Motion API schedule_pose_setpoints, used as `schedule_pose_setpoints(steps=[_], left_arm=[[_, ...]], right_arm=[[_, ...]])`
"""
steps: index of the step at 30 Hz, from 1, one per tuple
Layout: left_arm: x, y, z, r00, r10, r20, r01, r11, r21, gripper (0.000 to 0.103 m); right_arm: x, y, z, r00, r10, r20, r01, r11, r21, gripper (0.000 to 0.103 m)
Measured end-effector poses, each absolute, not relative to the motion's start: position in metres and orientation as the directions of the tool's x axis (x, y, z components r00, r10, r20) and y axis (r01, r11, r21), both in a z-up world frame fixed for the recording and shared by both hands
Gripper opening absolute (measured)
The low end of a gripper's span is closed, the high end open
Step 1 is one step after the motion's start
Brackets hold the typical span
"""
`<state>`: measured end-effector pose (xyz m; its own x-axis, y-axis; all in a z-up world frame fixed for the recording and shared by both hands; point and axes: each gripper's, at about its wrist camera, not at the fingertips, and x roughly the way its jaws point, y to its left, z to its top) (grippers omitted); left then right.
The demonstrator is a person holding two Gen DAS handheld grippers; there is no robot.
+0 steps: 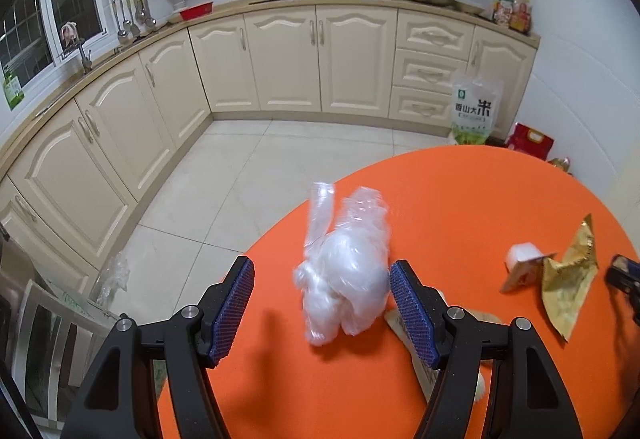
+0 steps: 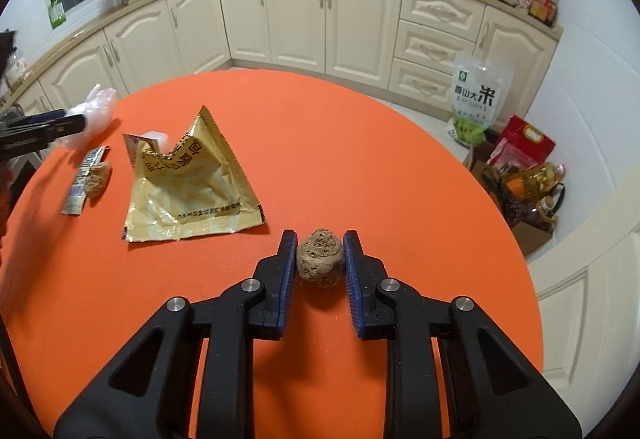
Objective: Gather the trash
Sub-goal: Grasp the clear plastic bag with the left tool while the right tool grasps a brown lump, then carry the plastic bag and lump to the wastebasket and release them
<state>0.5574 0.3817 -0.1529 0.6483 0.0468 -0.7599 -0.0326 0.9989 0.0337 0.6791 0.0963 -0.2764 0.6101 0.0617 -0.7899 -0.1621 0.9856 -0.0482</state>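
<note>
A crumpled clear plastic bag (image 1: 346, 271) lies on the round orange table (image 1: 460, 199). My left gripper (image 1: 322, 275) is open with the bag between its fingers, close to the right pad. A gold foil wrapper (image 2: 192, 183) lies flat on the table, with a small white box (image 2: 154, 141) behind it. A striped wrapper strip (image 2: 82, 179) and a brown crumbly piece (image 2: 98, 181) lie at the left. My right gripper (image 2: 320, 247) is shut on a brown crumbly lump (image 2: 320, 259) low over the table. The bag also shows in the right wrist view (image 2: 96, 111).
Cream kitchen cabinets (image 1: 280, 63) run along the far wall and left side. A rice bag (image 2: 476, 99), a red bag (image 2: 524, 143) and oil bottles (image 2: 532, 183) stand on the floor at the right. Loose plastic (image 1: 114, 275) lies on the floor left of the table.
</note>
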Motion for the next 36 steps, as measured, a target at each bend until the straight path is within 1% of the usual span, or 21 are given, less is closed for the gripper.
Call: schedule_pose_setpoints(steps=[1,2,3,5,9,11,20,26,31,36], left_arm=[[0.564,0.381,-0.156,0.641,0.05,-0.766,-0.03,0.999,0.04,0.062],[0.569,0.379,-0.155,0.641,0.046,-0.766,-0.022,0.999,0.042,0.051],[0.573,0.377,-0.157,0.639,0.041,-0.768,-0.011,0.999,0.044,0.045],[0.58,0.374,-0.158,0.642,0.045,-0.765,0.002,0.998,0.06,0.044],[0.572,0.367,-0.151,0.655,0.019,-0.755,0.03,0.998,0.051,0.043],[0.554,0.362,-0.145,0.67,0.022,-0.742,0.035,0.997,0.061,0.042],[0.466,0.32,-0.124,0.711,-0.046,-0.702,0.096,0.995,0.032,0.043],[0.398,0.267,-0.113,0.726,-0.129,-0.675,0.19,0.982,0.016,0.043],[0.35,0.208,-0.104,0.715,-0.215,-0.665,0.312,0.95,0.028,0.043],[0.309,0.129,-0.102,0.673,-0.309,-0.672,0.44,0.897,0.028,0.043]], right_arm=[[0.678,0.095,-0.276,0.612,0.067,-0.788,-0.162,0.986,-0.042,0.022],[0.678,0.094,-0.275,0.61,0.073,-0.789,-0.161,0.986,-0.033,0.022],[0.676,0.091,-0.274,0.609,0.084,-0.789,-0.162,0.987,-0.02,0.022],[0.674,0.088,-0.273,0.609,0.089,-0.788,-0.161,0.987,-0.012,0.022],[0.668,0.082,-0.27,0.607,0.117,-0.786,-0.164,0.986,0.019,0.022],[0.661,0.08,-0.268,0.609,0.128,-0.783,-0.169,0.985,0.029,0.022],[0.613,0.07,-0.25,0.633,0.161,-0.757,-0.174,0.983,0.064,0.022],[0.56,0.062,-0.233,0.66,0.185,-0.729,-0.172,0.981,0.093,0.022],[0.511,0.043,-0.216,0.694,0.19,-0.694,-0.162,0.981,0.106,0.022],[0.452,0.002,-0.204,0.729,0.143,-0.669,-0.1,0.99,0.102,0.022]])
